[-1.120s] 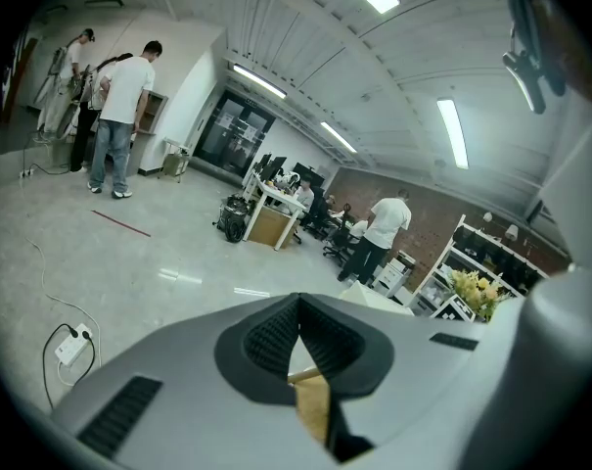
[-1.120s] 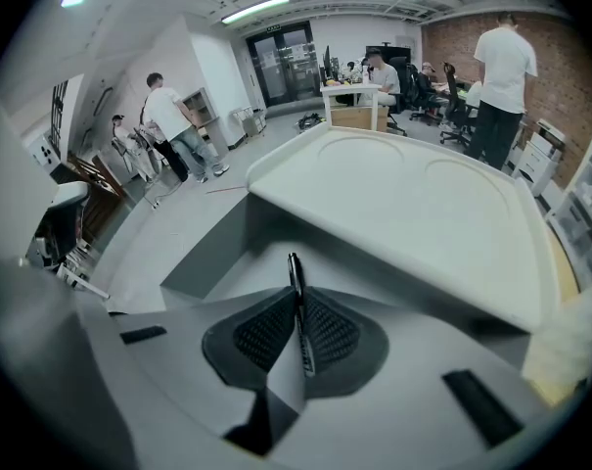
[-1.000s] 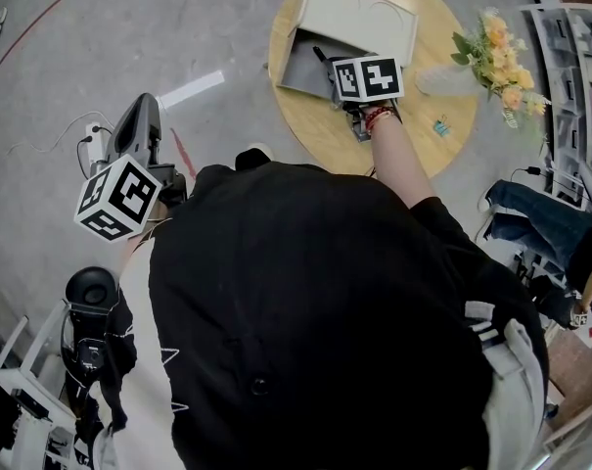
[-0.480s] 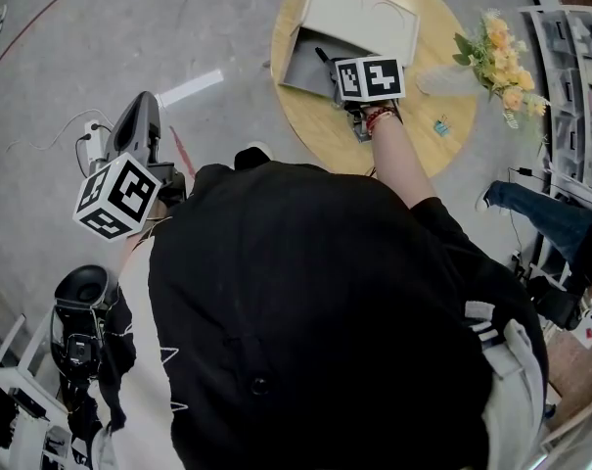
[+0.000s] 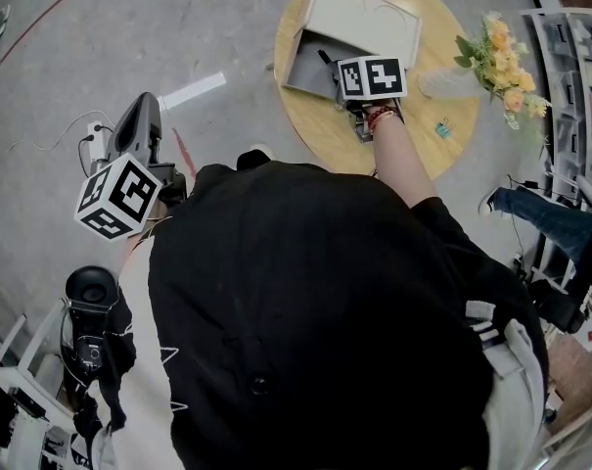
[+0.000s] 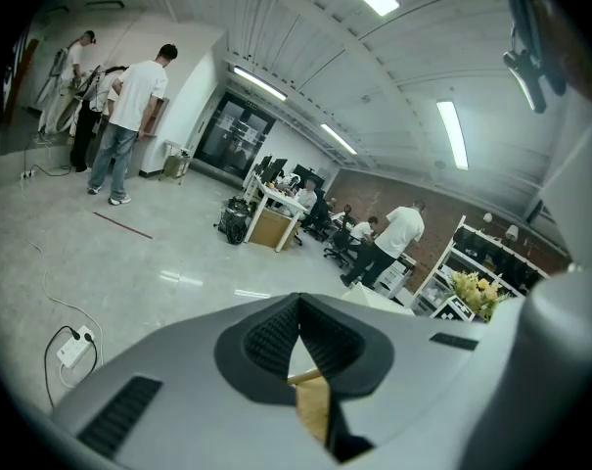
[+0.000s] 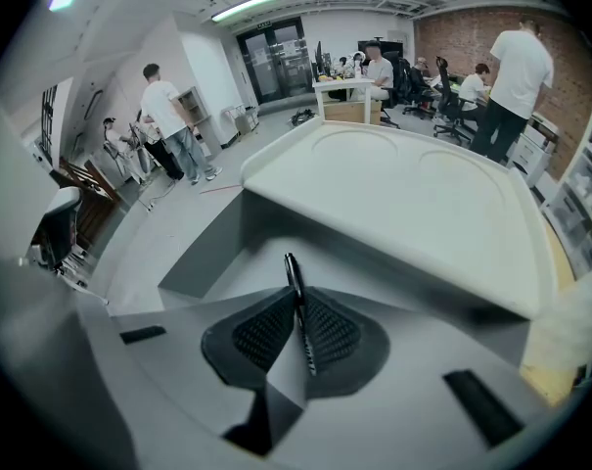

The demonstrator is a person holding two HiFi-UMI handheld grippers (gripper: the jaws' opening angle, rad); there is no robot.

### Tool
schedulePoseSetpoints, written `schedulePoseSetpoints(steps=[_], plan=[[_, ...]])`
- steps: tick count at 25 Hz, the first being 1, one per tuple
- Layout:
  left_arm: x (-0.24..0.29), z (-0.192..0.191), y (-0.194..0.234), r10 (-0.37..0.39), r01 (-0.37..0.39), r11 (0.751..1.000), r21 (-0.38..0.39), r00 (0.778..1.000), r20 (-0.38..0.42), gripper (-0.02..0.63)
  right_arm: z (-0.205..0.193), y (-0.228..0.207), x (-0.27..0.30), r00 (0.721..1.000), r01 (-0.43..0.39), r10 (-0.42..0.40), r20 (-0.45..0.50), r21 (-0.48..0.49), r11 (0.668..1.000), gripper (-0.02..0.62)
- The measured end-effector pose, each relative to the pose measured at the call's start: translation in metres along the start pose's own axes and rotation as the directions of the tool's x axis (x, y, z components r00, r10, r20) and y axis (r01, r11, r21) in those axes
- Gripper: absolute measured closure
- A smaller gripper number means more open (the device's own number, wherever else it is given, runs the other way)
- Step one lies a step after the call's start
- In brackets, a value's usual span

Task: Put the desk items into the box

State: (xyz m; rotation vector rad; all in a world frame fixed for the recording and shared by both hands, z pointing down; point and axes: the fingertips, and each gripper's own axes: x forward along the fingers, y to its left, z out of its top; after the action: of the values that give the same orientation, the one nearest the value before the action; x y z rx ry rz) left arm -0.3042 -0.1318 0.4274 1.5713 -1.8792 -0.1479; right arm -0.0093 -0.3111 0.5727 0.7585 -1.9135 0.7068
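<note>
An open grey box (image 5: 303, 67) with its white lid (image 5: 366, 13) raised stands on the round wooden table (image 5: 340, 143). My right gripper (image 5: 333, 78) reaches over the box's near wall with a black pen (image 7: 296, 292) upright between its pads. The pen's tip points into the box's grey inside (image 7: 227, 255), below the lid (image 7: 413, 199). The jaws of the right gripper (image 7: 297, 306) are opening, and the pads still touch the pen. My left gripper (image 5: 144, 106) hangs over the floor, far left of the table. In its own view the left gripper (image 6: 299, 306) is shut and holds nothing.
On the table's right side stand yellow flowers (image 5: 498, 55) and a clear vase (image 5: 444, 81), with a small teal clip (image 5: 440, 126) nearby. A power strip (image 5: 95, 141) with a cable lies on the floor. Shelving (image 5: 569, 57) stands at the right, and several people stand across the room.
The right gripper and pen stay at the same place over the box. A person's legs at the right edge have shifted.
</note>
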Motion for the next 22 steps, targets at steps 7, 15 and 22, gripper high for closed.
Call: schedulePoseSetpoints(steps=[7,15,22], plan=[[0.0,0.006,-0.004,-0.01,0.009,1.0,0.016,1.0,0.009,0.595,-0.001,-0.001,0.0,1.0,0.004,-0.004,-0.004,0.009,1.0,0.552],[-0.003,0.012,-0.01,-0.017,0.016,0.999,0.033,1.0,0.02,0.595,-0.004,0.001,0.003,1.0,-0.018,0.018,-0.004,0.04,0.999,0.527],[-0.012,0.017,-0.011,-0.001,-0.001,0.999,0.037,0.999,0.041,0.595,-0.007,0.0,0.005,1.0,-0.006,0.006,-0.025,0.016,1.0,0.52]])
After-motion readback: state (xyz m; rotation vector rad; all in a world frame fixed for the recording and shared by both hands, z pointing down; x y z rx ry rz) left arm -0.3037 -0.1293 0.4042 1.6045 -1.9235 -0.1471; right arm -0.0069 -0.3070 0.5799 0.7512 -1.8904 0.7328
